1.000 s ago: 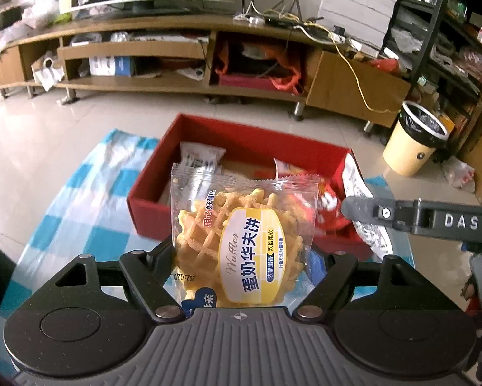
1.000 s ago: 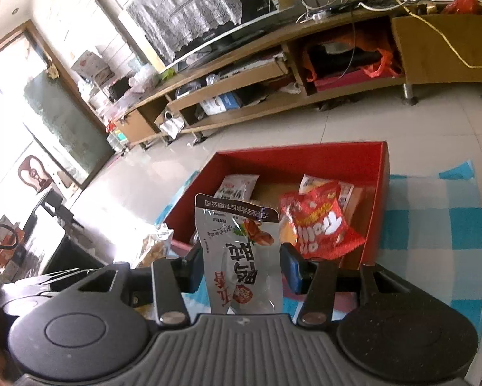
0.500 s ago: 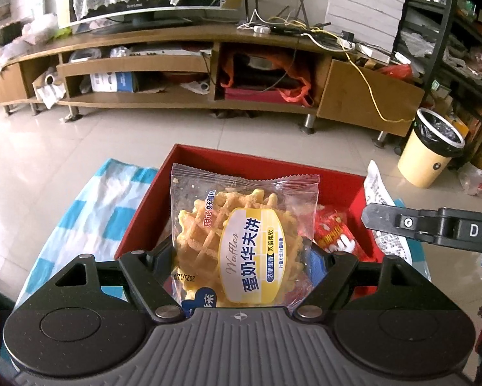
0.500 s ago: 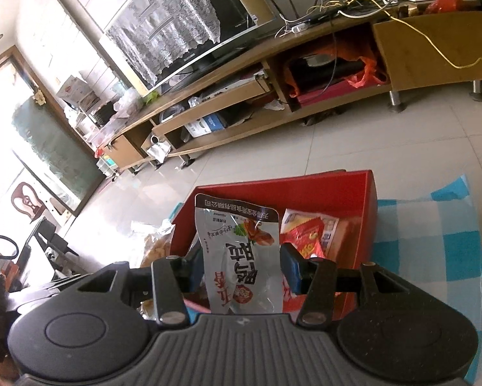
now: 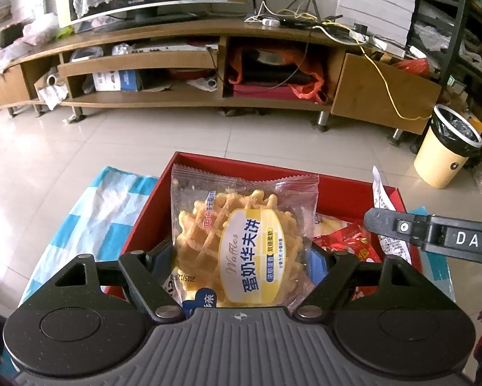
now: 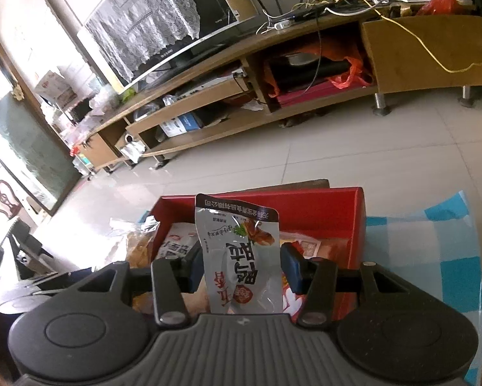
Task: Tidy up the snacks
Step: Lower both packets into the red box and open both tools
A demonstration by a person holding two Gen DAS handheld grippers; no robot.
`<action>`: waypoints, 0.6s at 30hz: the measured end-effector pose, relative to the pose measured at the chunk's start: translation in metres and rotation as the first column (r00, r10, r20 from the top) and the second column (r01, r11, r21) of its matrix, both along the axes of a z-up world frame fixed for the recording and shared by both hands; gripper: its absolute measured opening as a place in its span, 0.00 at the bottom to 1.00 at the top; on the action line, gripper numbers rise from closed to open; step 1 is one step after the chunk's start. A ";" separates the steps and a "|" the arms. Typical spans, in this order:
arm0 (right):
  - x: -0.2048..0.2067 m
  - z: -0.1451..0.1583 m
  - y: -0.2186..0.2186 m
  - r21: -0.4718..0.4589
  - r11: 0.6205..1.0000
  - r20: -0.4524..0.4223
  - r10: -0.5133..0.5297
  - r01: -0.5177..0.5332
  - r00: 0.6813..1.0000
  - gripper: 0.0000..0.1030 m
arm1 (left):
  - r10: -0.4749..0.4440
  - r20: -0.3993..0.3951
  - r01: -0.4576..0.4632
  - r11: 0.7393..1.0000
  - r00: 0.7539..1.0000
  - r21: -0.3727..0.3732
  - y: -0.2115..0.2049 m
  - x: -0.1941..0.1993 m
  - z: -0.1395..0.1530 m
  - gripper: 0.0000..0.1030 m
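Note:
A clear waffle packet with a yellow label stands upright between the pads of my left gripper. Its jaws are opening, though the pads still touch the packet's sides. It hangs over the left half of the red box. My right gripper is shut on a grey pouch with red print, held upright over the red box. A black finger of the right gripper reaches in from the right of the left wrist view. Several snack packets lie in the box, among them a red bag.
The box sits on a blue and white checked cloth spread on a low table. Pale tiled floor lies beyond it. A long wooden TV stand runs along the back, and a cream waste bin stands at right.
Both grippers have moved forward over the red box, which now sits lower and closer in both views. Each still carries its packet.

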State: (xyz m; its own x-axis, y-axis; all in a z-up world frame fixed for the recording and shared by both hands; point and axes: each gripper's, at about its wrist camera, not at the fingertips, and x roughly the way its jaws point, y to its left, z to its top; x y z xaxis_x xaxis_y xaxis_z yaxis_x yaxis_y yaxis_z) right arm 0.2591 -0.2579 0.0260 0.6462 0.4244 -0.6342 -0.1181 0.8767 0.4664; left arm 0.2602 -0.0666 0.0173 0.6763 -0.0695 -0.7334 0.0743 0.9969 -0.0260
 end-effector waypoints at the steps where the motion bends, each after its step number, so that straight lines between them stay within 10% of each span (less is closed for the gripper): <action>1: 0.001 -0.001 0.001 0.003 1.000 -0.003 -0.003 0.003 1.000 0.49 | 0.001 0.002 -0.001 1.000 1.000 0.003 -0.001 0.000 0.000 0.84; 18: 0.002 -0.002 -0.005 0.049 0.998 -0.013 -0.025 0.025 1.000 0.57 | -0.012 0.007 0.012 1.000 1.000 -0.028 -0.002 -0.008 0.008 0.92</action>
State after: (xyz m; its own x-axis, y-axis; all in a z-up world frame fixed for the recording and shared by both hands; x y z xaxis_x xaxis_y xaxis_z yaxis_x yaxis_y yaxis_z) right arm 0.2613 -0.2633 0.0241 0.6494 0.4392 -0.6207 -0.0903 0.8551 0.5106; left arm 0.2518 -0.0690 0.0258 0.6806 -0.0981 -0.7261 0.0861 0.9948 -0.0537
